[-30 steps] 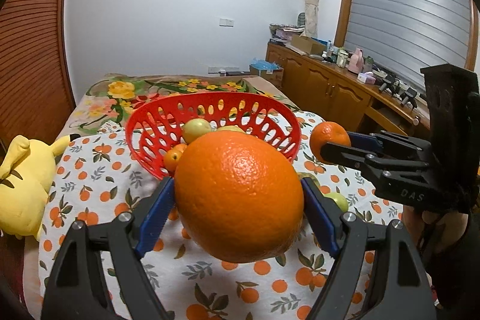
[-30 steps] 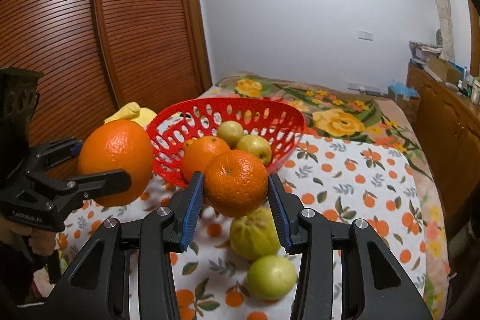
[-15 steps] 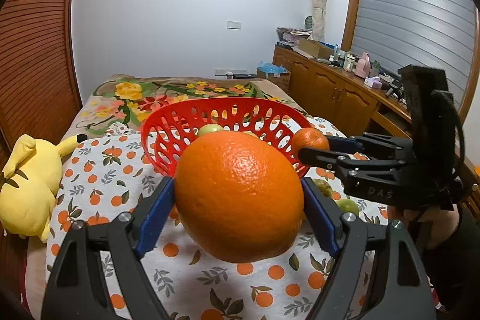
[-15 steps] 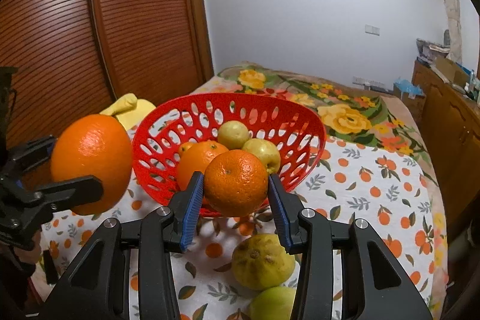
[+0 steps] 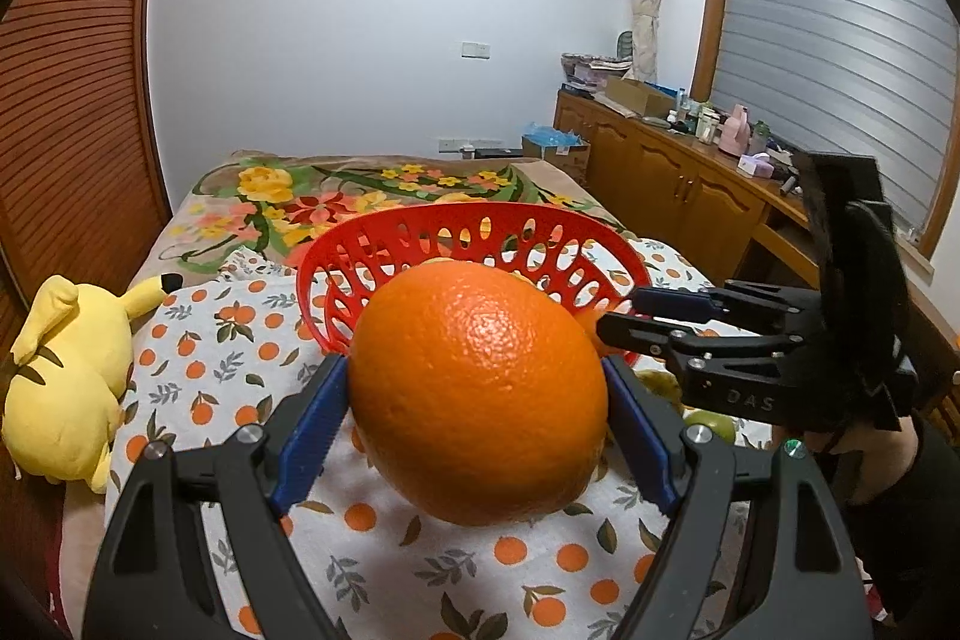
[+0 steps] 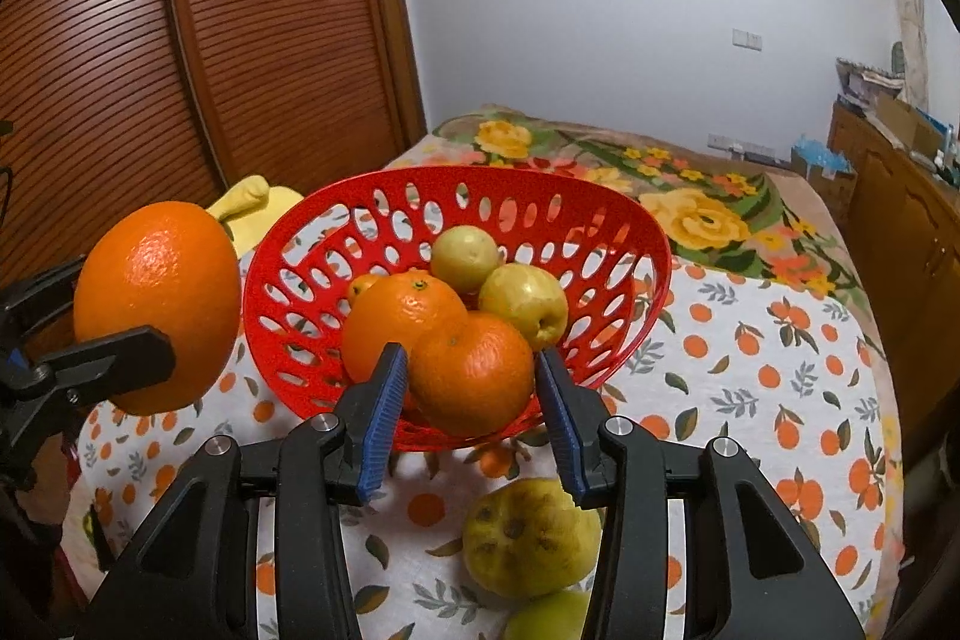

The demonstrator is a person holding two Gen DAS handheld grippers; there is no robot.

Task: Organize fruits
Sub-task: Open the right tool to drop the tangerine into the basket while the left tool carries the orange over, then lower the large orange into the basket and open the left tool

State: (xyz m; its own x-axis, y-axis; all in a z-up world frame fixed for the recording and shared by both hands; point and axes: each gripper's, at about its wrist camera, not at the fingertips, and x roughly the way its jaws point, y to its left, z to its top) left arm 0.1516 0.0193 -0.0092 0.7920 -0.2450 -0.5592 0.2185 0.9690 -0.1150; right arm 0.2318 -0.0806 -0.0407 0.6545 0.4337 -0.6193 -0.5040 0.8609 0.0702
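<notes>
Holding fruit in both tongs, I start with my right tongs (image 6: 471, 388), whose blue-padded jaws are clamped on a small round orange mandarin (image 6: 472, 373). It hangs over the near rim of the red perforated plastic basket (image 6: 624, 244), so the basket lies straight ahead of and just below that fruit. My left tongs (image 5: 477, 406) are clamped on a large round glossy orange (image 5: 478, 400), held above the bed's orange-print white cloth (image 5: 216, 370) with the basket beyond it; from the right wrist view this large orange (image 6: 157, 307) sits just outside the basket's left wall, about level with the rim. I judge the right hand nearer to a drop: a short push forward and an opening of the jaws should do it, while the left must travel rightward over the rim first.

Inside the basket lie a medium orange with a green stem scar (image 6: 402, 319), two pale yellow-green round fruits (image 6: 523, 304), and a small orange piece half hidden behind them. On the cloth, near my right tongs, rest a bruised yellow-green lumpy fruit (image 6: 522, 538) and a smooth green one (image 6: 549, 616), not yet gathered. A yellow plush toy (image 5: 66, 388) lies at the bed's left edge.
</notes>
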